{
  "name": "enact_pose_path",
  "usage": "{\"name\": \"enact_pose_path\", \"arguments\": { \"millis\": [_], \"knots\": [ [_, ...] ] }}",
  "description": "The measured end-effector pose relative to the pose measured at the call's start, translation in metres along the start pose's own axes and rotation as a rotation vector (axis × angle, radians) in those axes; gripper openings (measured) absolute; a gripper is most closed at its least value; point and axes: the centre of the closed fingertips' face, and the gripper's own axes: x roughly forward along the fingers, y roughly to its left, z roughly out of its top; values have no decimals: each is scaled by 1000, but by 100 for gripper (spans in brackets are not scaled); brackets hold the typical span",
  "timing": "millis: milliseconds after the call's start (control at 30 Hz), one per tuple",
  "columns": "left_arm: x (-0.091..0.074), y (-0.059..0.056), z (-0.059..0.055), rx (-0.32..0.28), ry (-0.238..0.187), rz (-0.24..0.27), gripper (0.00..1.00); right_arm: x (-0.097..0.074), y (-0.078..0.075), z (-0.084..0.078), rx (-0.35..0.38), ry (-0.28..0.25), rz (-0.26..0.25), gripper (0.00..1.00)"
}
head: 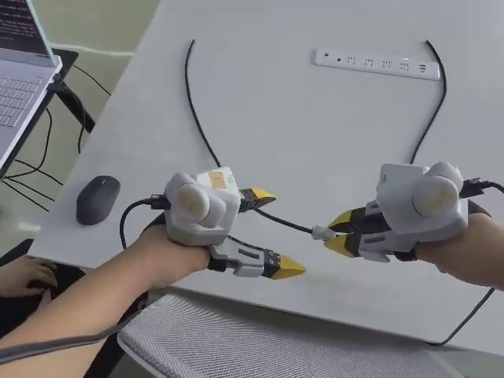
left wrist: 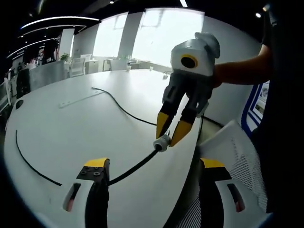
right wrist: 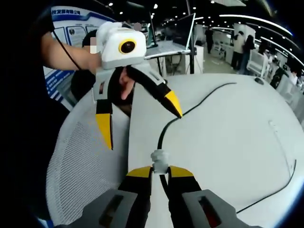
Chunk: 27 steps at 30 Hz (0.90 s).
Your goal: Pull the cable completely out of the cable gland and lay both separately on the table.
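The right claw (head: 337,234) pinches the small white plastic cable gland (head: 320,232). Its thin black cable (left wrist: 135,165) runs frame-left, between the jaws of the open left claw (head: 277,231).

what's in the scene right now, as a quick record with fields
left gripper: open, jaws wide, cable runs close by one jaw, not clamped
right gripper: shut on gland
gland: white, held at the table's near edge
cable: black, one end in gland, rest trails across table
table: white, also holds power strip and mouse
task state: cable not yet pulled out
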Motion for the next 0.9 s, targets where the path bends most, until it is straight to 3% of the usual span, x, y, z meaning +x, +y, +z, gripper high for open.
{"name": "enact_pose_path", "arguments": {
  "millis": [200,367,500,900],
  "knots": [
    [9,-7,3,-34,-22,-38,70,-7,6,4,-56,-7,-2,6],
    [15,-13,7,-25,-37,-64,68,-10,13,10,-103,-8,3,6],
    [18,-19,8,-20,-36,-100,59,-10,17,12,-159,-4,7,6],
    [22,-29,11,-19,-36,-166,42,-12,18,8,-208,9,16,6]
  ]
}}
